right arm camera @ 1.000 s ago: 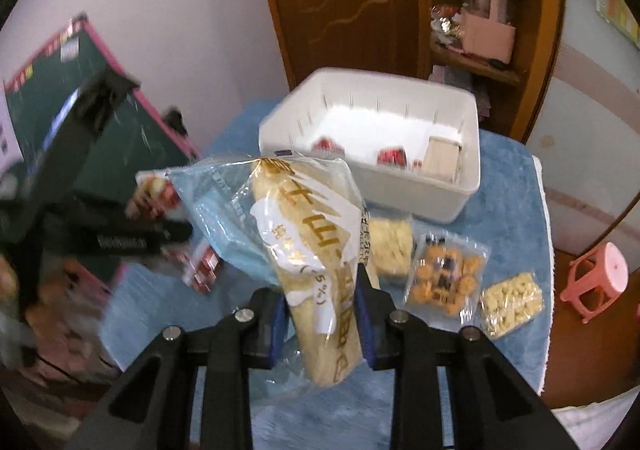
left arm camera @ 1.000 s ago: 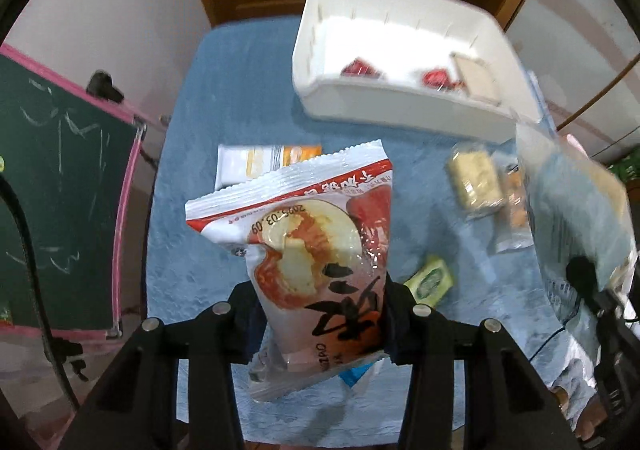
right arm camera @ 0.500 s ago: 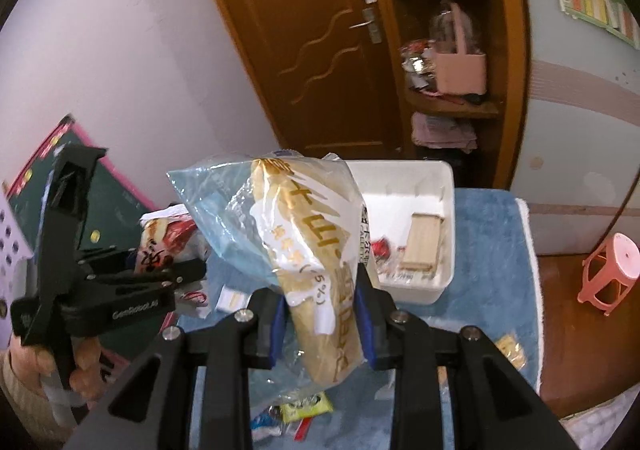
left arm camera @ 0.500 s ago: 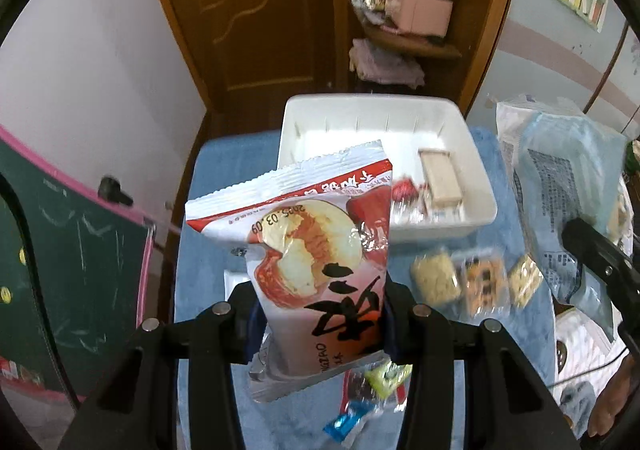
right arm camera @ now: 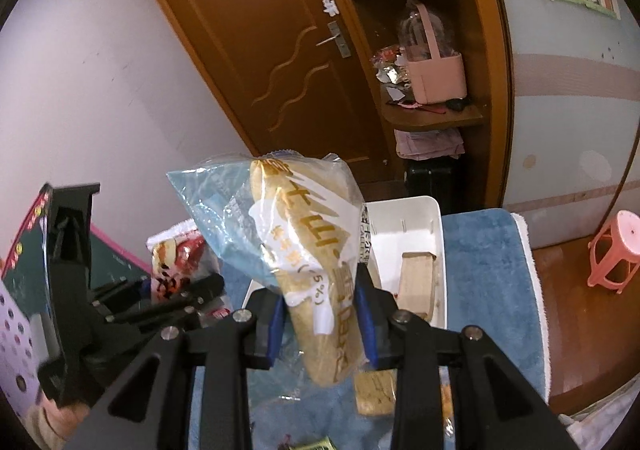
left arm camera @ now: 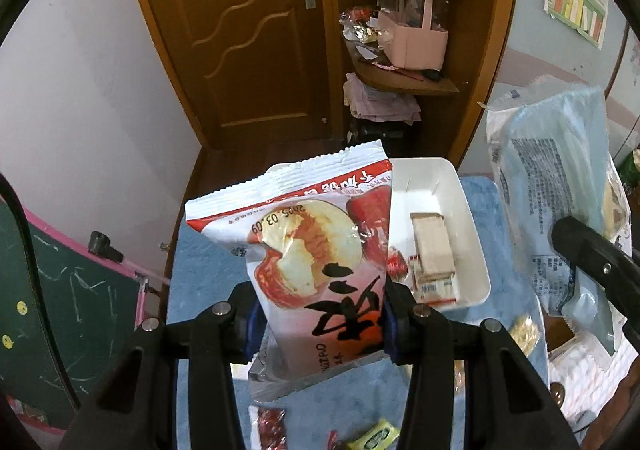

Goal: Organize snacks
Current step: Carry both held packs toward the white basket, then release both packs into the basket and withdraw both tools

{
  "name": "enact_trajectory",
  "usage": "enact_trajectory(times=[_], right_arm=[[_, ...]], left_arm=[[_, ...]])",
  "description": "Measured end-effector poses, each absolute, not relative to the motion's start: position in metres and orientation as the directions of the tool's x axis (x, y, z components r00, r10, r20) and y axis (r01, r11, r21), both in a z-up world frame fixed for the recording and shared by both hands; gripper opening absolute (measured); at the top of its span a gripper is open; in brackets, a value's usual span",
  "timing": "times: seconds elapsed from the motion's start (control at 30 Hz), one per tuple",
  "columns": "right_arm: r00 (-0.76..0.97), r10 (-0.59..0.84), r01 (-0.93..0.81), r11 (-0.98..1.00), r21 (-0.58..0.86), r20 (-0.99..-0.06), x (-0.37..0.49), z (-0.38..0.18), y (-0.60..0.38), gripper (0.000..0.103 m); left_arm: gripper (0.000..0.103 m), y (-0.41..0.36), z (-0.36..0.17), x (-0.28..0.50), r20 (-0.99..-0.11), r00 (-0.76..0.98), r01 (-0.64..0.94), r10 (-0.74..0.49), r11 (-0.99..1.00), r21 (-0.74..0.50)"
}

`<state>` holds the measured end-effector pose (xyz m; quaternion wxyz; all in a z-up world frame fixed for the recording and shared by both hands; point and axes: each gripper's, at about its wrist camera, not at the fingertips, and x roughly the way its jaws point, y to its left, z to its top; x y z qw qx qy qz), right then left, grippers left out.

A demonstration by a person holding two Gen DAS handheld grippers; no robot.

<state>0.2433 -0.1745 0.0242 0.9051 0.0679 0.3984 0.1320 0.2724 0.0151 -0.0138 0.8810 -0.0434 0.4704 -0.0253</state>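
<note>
My left gripper (left arm camera: 318, 324) is shut on a red and white snack bag (left arm camera: 316, 250) with a fruit picture and holds it high above the blue-covered table (left arm camera: 200, 274). My right gripper (right arm camera: 320, 324) is shut on a clear blue bag with a long bread roll (right arm camera: 304, 250), also raised; this bag shows at the right of the left wrist view (left arm camera: 556, 209). A white bin (left arm camera: 460, 234) beyond holds a tan wafer pack (left arm camera: 432, 246) and small red packets. The left gripper shows at the left of the right wrist view (right arm camera: 176, 302).
Small wrapped snacks lie on the blue cloth below both grippers, including a yellow-green packet (left arm camera: 374, 438) and a cracker pack (right arm camera: 374, 390). A green chalkboard (left arm camera: 48, 314) stands left. A wooden door (left arm camera: 248, 29), corner shelves and a pink stool (right arm camera: 612, 250) lie beyond.
Both grippers have risen and tilted up with their bags still held. The table and bin now sit lower and smaller in both views, and more of the door and shelves shows.
</note>
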Motion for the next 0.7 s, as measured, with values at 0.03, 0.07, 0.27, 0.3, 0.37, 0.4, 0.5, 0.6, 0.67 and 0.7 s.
enact_trajectory(times=[0.03, 0.07, 0.27, 0.3, 0.37, 0.4, 0.5, 0.6, 0.67, 0.7], right_arm=[[0.647, 0.292, -0.178, 0.956, 0.232, -0.705, 0.249, 0.023, -0.175, 0.032], [0.646, 0.29, -0.168, 0.957, 0.238, -0.707, 0.255, 0.021, -0.175, 0.032], [0.623, 0.271, -0.113, 0.959, 0.259, -0.734, 0.293, 0.003, -0.174, 0.035], [0.619, 0.264, -0.104, 0.961, 0.256, -0.74, 0.3, -0.002, -0.174, 0.036], [0.595, 0.243, -0.086, 0.967, 0.239, -0.766, 0.313, -0.013, -0.173, 0.044], [0.579, 0.243, -0.077, 0.967, 0.244, -0.778, 0.318, -0.02, -0.173, 0.055], [0.56, 0.241, -0.047, 0.965, 0.259, -0.792, 0.328, -0.036, -0.176, 0.066], [0.565, 0.232, -0.051, 0.968, 0.247, -0.792, 0.326, -0.039, -0.174, 0.072], [0.567, 0.229, -0.057, 0.969, 0.239, -0.791, 0.325, -0.04, -0.172, 0.074], [0.567, 0.226, -0.063, 0.971, 0.231, -0.792, 0.323, -0.04, -0.17, 0.074]], left_arm=[[0.044, 0.014, -0.016, 0.277, -0.825, 0.559, 0.003, -0.085, 0.995, -0.101], [0.044, 0.012, -0.019, 0.283, -0.826, 0.558, -0.001, -0.081, 0.995, -0.098], [0.045, 0.004, -0.035, 0.309, -0.837, 0.544, -0.021, -0.056, 0.997, -0.08], [0.046, 0.004, -0.038, 0.312, -0.837, 0.545, -0.027, -0.05, 0.997, -0.077], [0.053, 0.003, -0.046, 0.319, -0.839, 0.544, -0.042, -0.033, 0.997, -0.067], [0.074, 0.003, -0.051, 0.323, -0.844, 0.536, -0.045, -0.026, 0.997, -0.059], [0.095, 0.005, -0.06, 0.328, -0.846, 0.533, -0.073, 0.006, 0.997, -0.039], [0.095, 0.007, -0.066, 0.328, -0.856, 0.517, -0.069, -0.002, 0.997, -0.044], [0.095, 0.01, -0.07, 0.327, -0.861, 0.509, -0.072, -0.001, 0.996, -0.044], [0.095, 0.011, -0.07, 0.326, -0.862, 0.507, -0.075, 0.003, 0.996, -0.04]])
